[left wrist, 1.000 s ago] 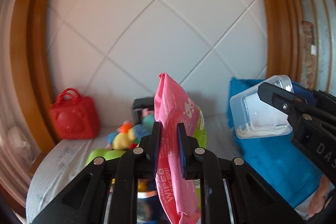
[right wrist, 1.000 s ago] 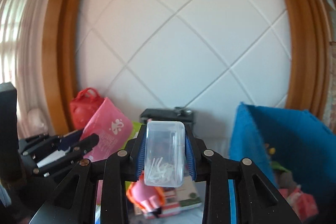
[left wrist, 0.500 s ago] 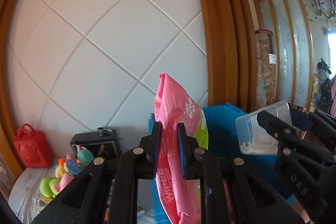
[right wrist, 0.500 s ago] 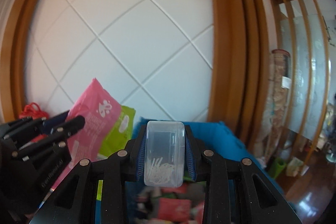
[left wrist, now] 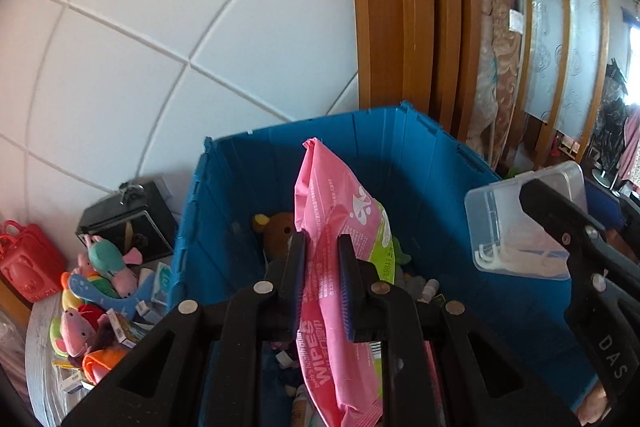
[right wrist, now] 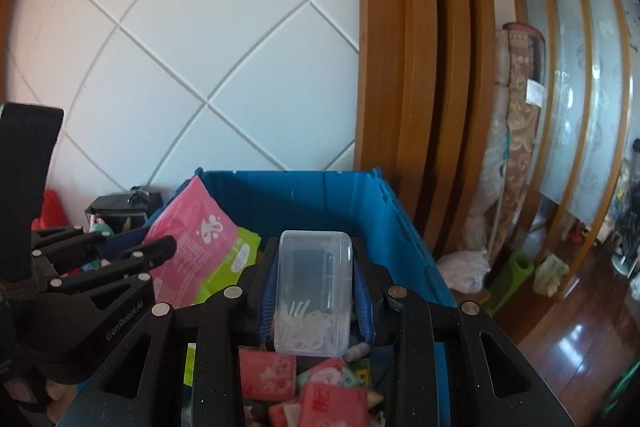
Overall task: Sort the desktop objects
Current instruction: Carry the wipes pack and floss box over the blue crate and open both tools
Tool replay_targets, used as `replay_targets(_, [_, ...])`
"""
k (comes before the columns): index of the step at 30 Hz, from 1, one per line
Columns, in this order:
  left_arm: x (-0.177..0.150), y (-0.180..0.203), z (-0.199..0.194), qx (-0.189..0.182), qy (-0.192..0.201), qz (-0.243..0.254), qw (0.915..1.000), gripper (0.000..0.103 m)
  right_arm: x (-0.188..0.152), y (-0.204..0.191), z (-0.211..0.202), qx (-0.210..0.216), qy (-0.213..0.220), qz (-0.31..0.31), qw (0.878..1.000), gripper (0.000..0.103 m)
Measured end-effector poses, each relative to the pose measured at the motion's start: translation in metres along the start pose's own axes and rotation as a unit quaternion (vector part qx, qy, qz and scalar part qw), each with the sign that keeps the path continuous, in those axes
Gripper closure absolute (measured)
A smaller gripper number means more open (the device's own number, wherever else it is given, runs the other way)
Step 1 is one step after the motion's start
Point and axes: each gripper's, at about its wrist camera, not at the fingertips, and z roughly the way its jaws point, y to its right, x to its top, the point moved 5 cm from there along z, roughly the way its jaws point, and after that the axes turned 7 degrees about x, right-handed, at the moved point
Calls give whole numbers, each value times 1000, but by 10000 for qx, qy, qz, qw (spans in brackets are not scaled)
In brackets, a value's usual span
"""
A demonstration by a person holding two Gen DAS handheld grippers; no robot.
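Above the open blue crate [left wrist: 400, 155], the left gripper [left wrist: 322, 291] has its jaws clamped on a pink wipes pack [left wrist: 328, 227]; the right gripper [right wrist: 314, 291] has its jaws pinched on a clear floss-pick box [right wrist: 316, 287].

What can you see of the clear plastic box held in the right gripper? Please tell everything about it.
The box is a small oblong case of clear, slightly frosted plastic with rounded corners and a lid seam near one end. It is closed. Inside, white floss picks lie heaped at the end nearer the camera. The right gripper is shut on it, with blue pads pressing its two long sides. It hangs over the open blue bin, pointing along the jaws, touching nothing else.
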Motion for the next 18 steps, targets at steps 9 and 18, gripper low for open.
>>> replay_targets(9, [7, 2, 125, 480, -1135, 16, 9924, 88, -4, 26, 132, -139, -1177, 15, 9930, 71])
replay_targets(18, [-35, 14, 177, 482, -2352, 299, 9703, 87, -73, 34, 213, -46, -2488, 82, 9685, 71])
